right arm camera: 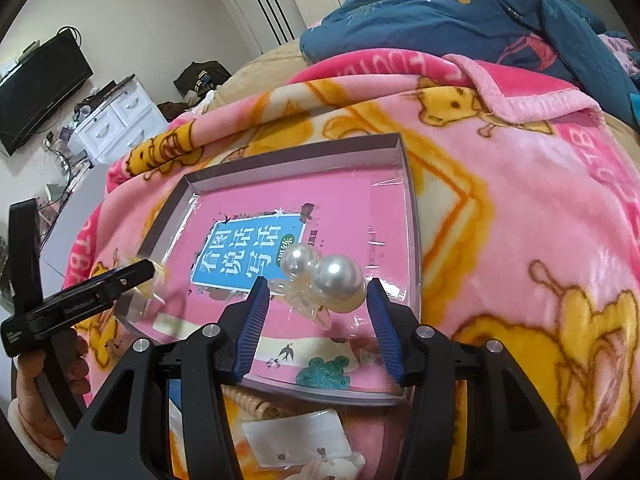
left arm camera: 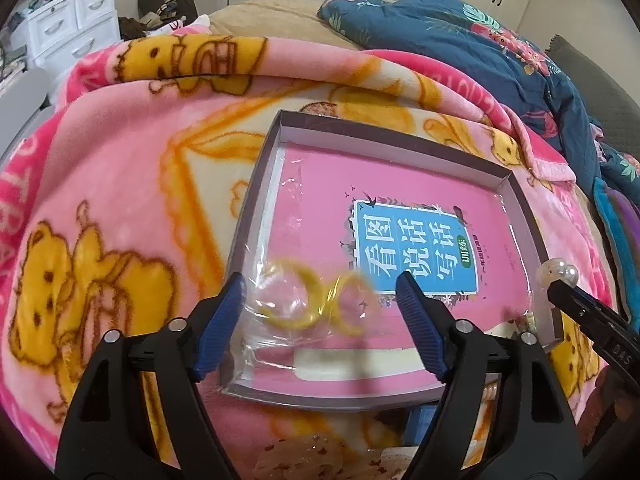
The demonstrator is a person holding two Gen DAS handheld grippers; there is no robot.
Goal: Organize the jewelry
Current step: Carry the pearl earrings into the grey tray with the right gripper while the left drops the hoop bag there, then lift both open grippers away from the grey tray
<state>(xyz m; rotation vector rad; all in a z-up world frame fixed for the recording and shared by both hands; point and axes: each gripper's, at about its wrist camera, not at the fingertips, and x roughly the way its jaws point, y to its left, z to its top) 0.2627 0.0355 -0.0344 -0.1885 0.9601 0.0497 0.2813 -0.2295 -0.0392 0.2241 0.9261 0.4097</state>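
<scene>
Both claws spread apart over the tray (right arm camera: 412, 216): bagged yellow rings (left arm camera: 316, 300) left, pearl clip (right arm camera: 324, 276) right (both blurry, apparently dropping) — either could bounce out onto the blanket (right arm camera: 520, 208).

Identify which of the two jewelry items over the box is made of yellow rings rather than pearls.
The clear packet of yellow rings, blurred, between the left hand-held gripper fingers. The other, a clip with two white pearls, sits between the right hand-held gripper fingers.

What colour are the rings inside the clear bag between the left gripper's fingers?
Yellow-gold, blurred by motion. The rings show best in the left wrist view.
</scene>
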